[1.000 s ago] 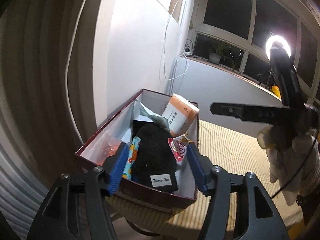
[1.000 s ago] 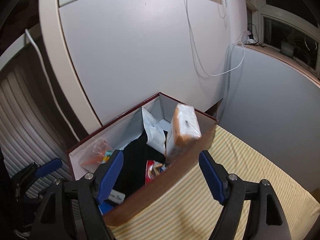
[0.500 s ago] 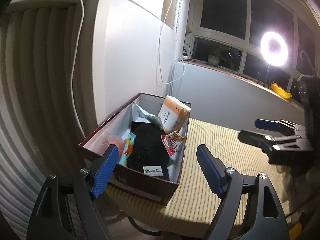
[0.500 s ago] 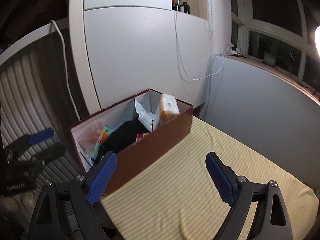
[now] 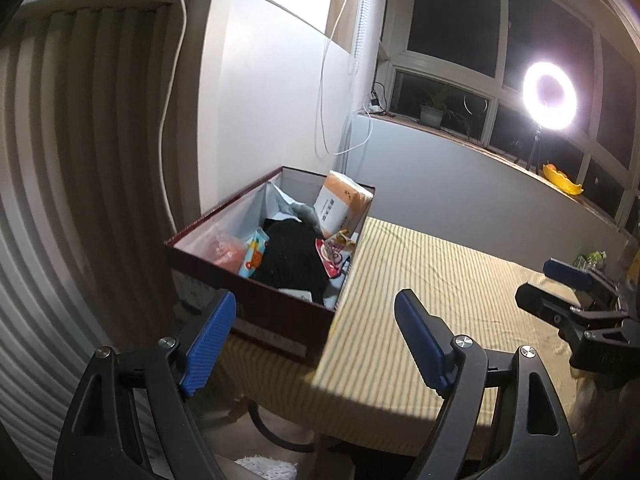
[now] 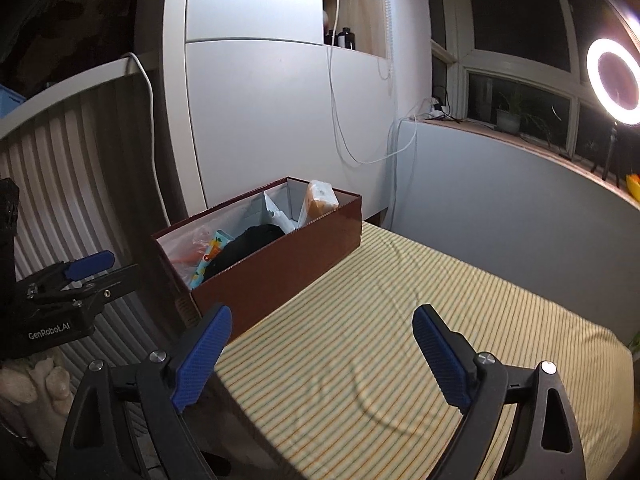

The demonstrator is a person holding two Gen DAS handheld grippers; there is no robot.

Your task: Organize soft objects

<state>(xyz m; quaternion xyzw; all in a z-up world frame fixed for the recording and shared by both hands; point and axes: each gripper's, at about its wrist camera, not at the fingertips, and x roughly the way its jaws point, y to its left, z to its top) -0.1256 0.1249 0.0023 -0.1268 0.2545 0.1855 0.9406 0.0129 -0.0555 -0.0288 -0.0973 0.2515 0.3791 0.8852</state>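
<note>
Jaws of both grippers agape, "GenRobot.AI" on left gripper

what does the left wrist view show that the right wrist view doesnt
Only the left wrist view shows the red-and-white snack packet in the box, and the right gripper from the side. Only the right wrist view shows the box's long outer wall and the left gripper. Both show the maroon box, black garment, orange tissue pack and striped cloth.
</note>
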